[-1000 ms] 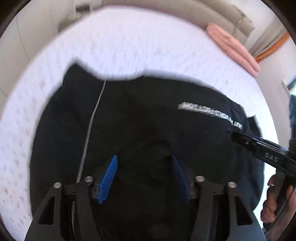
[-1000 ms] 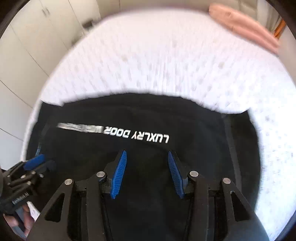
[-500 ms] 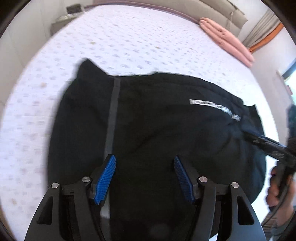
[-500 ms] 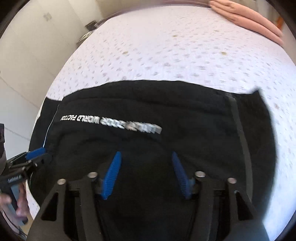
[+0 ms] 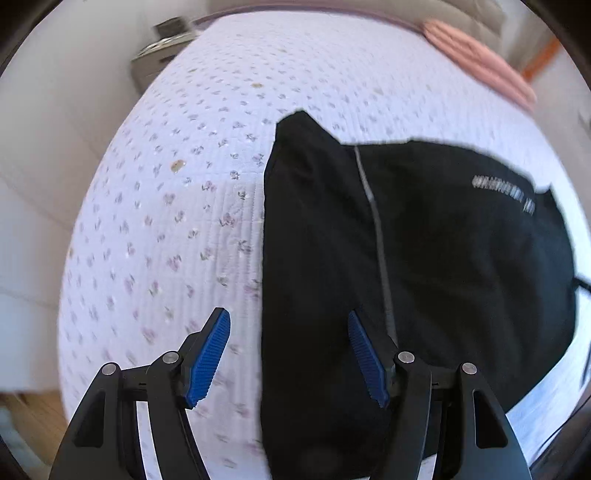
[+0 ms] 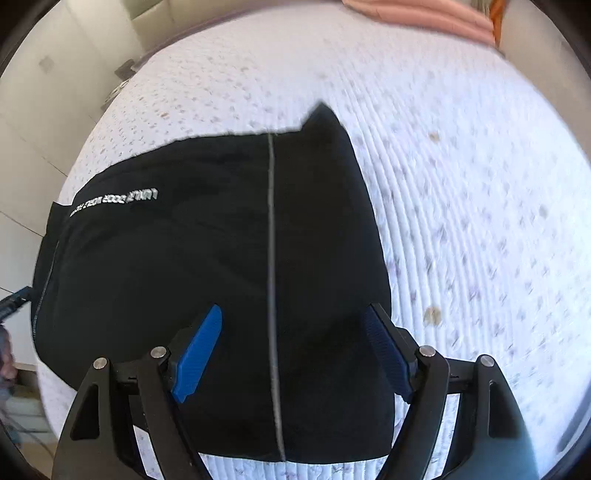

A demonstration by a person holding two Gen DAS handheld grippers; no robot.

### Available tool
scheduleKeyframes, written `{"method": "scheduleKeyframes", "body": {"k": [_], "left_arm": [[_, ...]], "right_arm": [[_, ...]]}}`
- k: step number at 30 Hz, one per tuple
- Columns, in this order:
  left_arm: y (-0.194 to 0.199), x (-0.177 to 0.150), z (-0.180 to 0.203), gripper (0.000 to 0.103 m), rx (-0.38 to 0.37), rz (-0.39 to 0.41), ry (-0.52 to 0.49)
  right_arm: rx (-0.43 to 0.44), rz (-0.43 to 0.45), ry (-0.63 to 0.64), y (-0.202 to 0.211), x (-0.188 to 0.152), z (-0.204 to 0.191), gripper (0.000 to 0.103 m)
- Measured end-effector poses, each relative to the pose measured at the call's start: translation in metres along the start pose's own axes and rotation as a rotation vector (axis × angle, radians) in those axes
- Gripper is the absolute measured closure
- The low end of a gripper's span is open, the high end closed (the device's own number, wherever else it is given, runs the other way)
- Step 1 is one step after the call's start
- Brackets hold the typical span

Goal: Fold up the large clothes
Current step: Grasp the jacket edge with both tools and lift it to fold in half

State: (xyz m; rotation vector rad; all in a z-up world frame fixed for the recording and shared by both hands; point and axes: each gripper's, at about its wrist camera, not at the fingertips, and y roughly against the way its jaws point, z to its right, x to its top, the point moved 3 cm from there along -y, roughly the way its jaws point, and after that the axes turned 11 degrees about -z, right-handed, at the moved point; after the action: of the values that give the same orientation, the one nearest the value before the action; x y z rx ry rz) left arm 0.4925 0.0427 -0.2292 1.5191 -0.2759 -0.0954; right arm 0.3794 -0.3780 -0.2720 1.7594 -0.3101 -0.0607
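A black garment [image 5: 443, 251] with white lettering and a thin grey stripe lies folded flat on a bed with a white flowered cover [image 5: 177, 221]. It also shows in the right wrist view [image 6: 207, 258]. My left gripper [image 5: 290, 354] is open and empty above the garment's left edge. My right gripper [image 6: 295, 354] is open and empty above the garment's right part, over the grey stripe [image 6: 271, 258]. The left gripper's tip [image 6: 14, 299] shows at the left edge of the right wrist view.
Pink folded bedding [image 5: 480, 62] lies at the bed's far right corner; it also shows in the right wrist view [image 6: 424, 14]. A small nightstand [image 5: 162, 44] stands left of the bed's far end. White cupboard doors [image 6: 44, 92] line the left wall.
Both grippers have moved apart, the left toward the garment's left edge and the right toward its right side. Both jaws have opened wider. The garment lies as before.
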Motion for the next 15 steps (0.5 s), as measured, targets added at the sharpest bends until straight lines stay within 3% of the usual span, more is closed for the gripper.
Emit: {"method": "scheduleKeyframes", "body": {"k": [4,6,15], "left_arm": [[-0.015,0.019,-0.008,0.035,-0.120,-0.056,-0.028],[-0.021,0.026,-0.012,0.035,-0.178,-0.086,-0.023],[-0.058,0.037,-0.037,0.025,-0.473,-0.214,0.067]], "right_arm": [[-0.004,0.002,0.008,-0.009,0.002,0.015,0.009],[0.009,-0.008,0.023,-0.013,0.006,0.018,0.009],[0.175,-0.095,0.051,-0.043,0.030,0.039,0.000]]}}
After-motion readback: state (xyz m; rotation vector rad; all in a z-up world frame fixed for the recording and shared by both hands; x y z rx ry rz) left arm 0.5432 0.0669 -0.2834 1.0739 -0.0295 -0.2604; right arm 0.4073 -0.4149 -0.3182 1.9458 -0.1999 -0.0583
